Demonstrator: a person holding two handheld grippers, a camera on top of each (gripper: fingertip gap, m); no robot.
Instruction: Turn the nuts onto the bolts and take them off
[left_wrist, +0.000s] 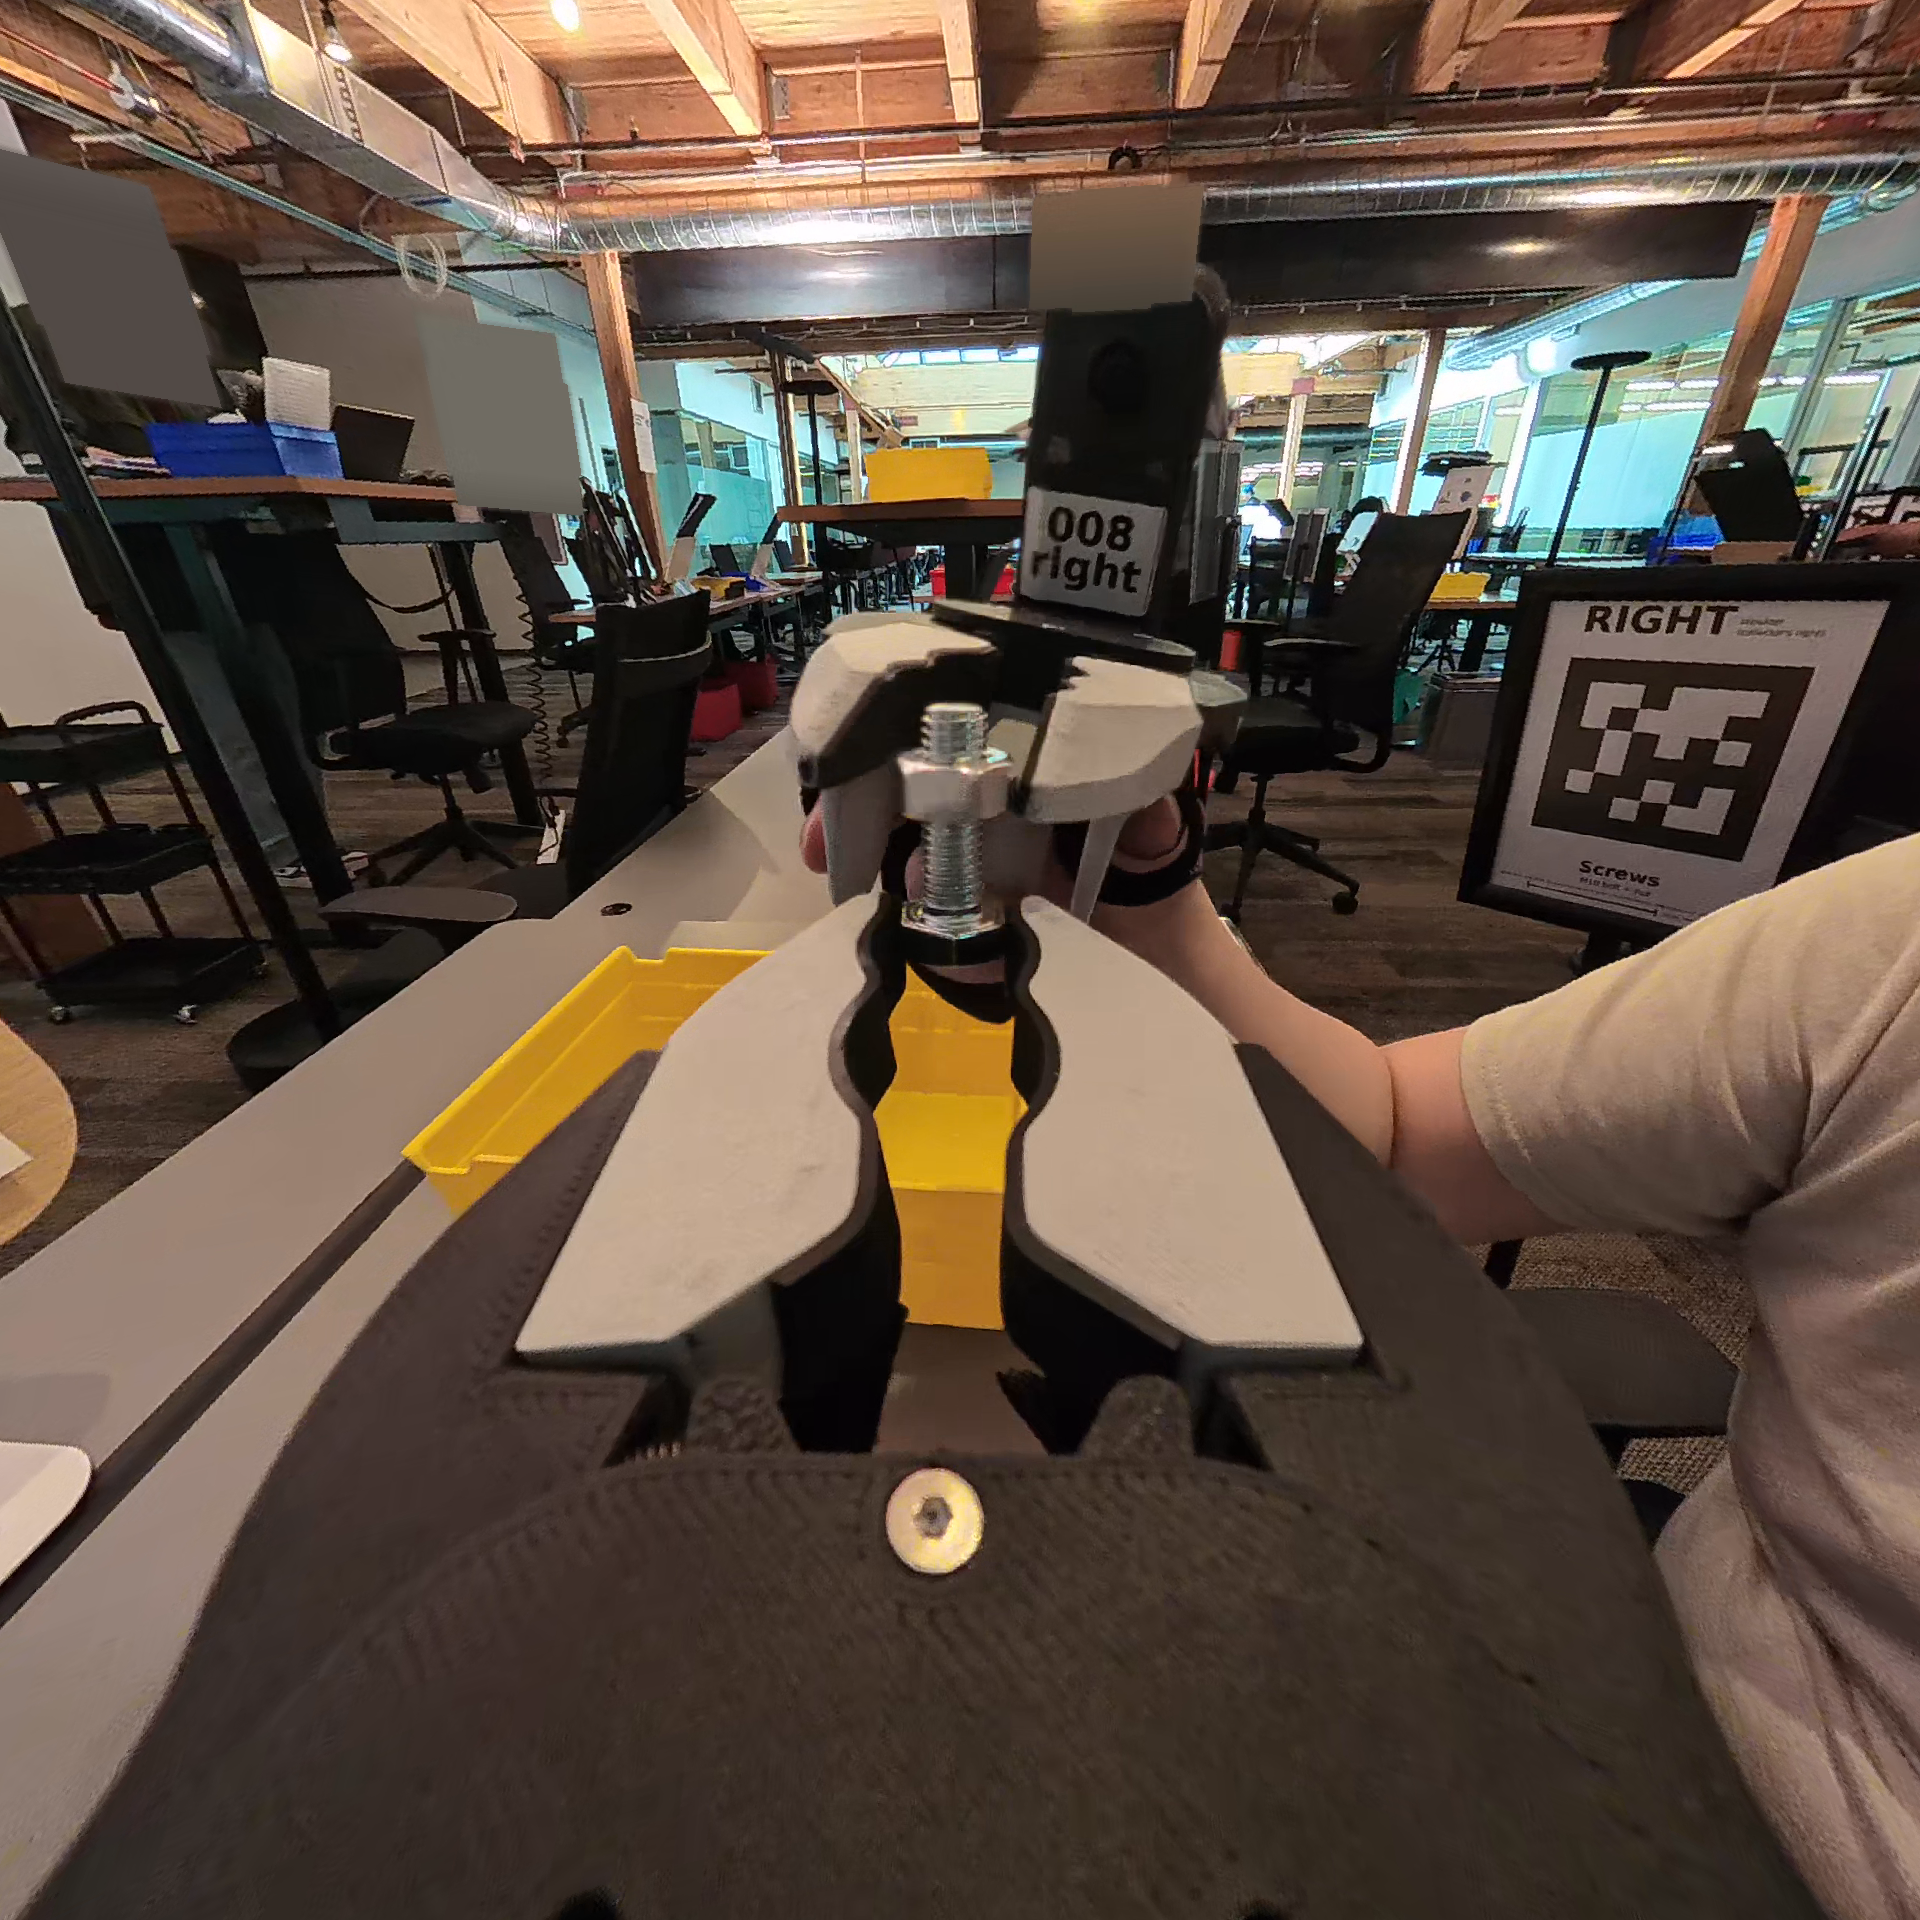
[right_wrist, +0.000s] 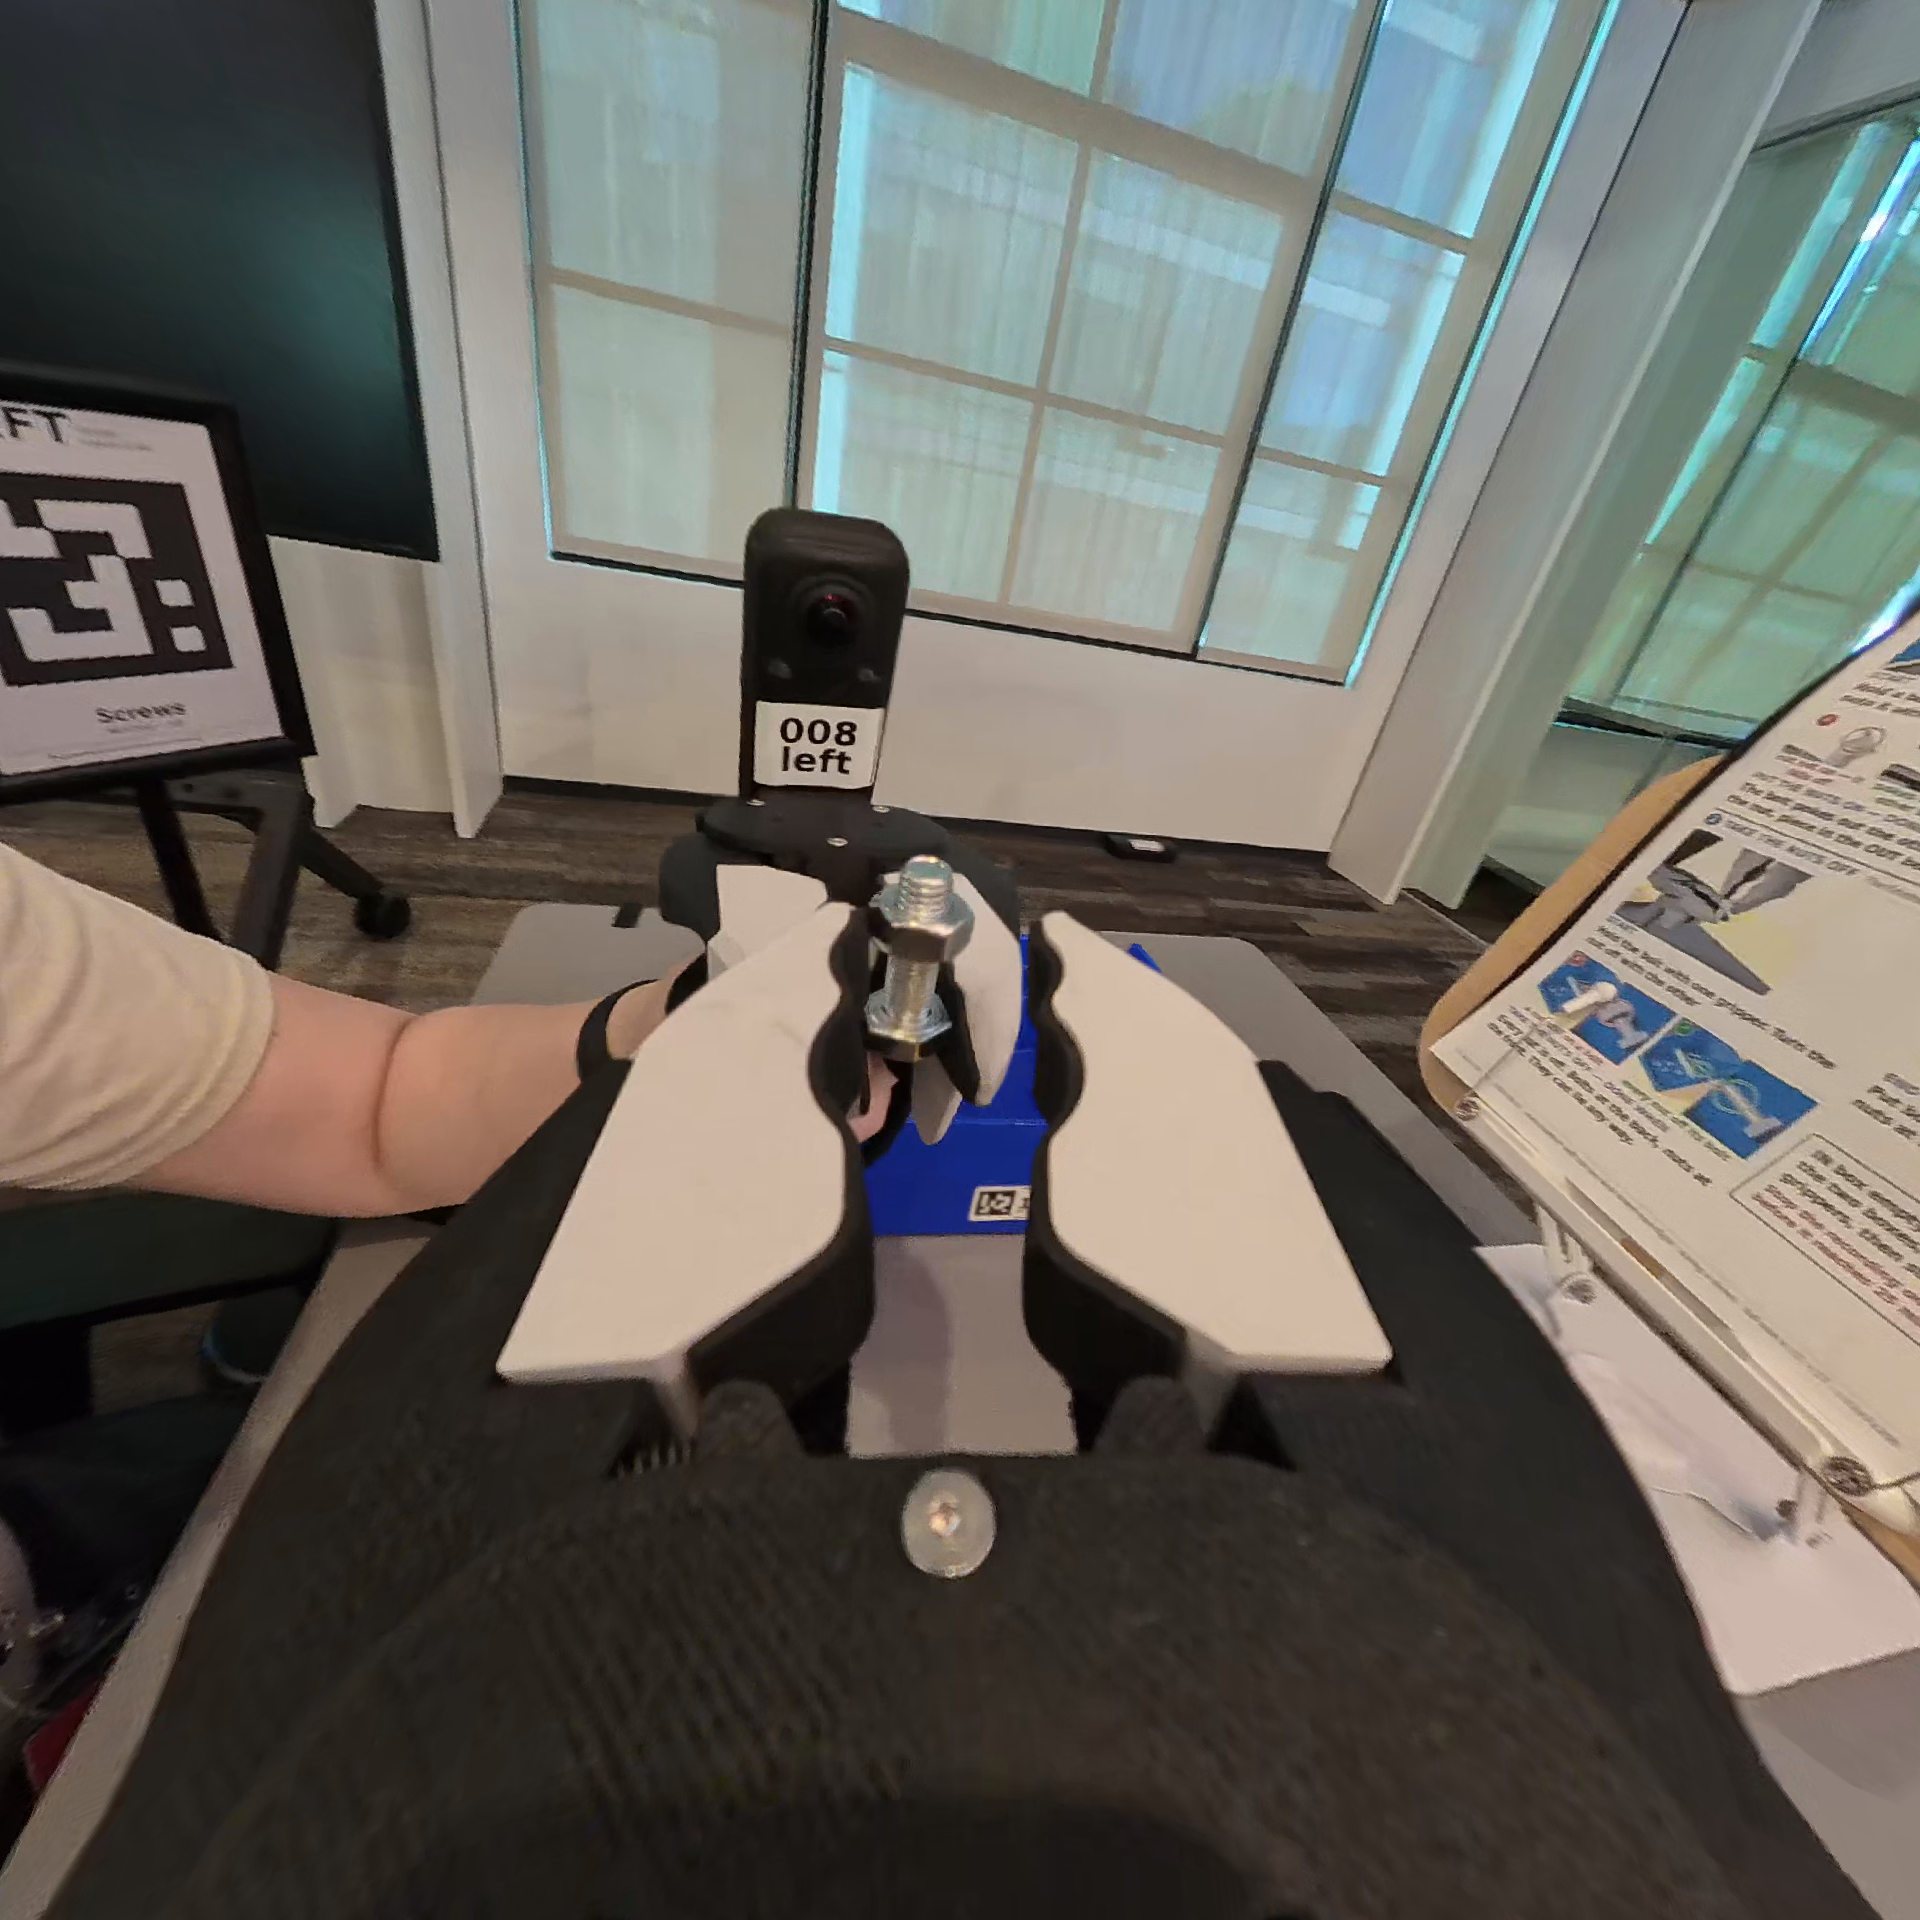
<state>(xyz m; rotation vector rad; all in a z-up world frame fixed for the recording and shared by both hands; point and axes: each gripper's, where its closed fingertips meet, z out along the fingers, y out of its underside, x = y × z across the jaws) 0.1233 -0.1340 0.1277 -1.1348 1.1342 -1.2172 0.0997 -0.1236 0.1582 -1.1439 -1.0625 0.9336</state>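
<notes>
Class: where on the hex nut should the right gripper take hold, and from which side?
Clamp two opposite flats of the hex nut, coming in from the side, across the bolt. The bolt stands upright, head pinched in the left gripper, so the flats face sideways.

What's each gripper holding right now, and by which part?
Left gripper clamps the bolt by its head. Right gripper flanks the nut on the threads; whether it grips cannot be told.
</notes>
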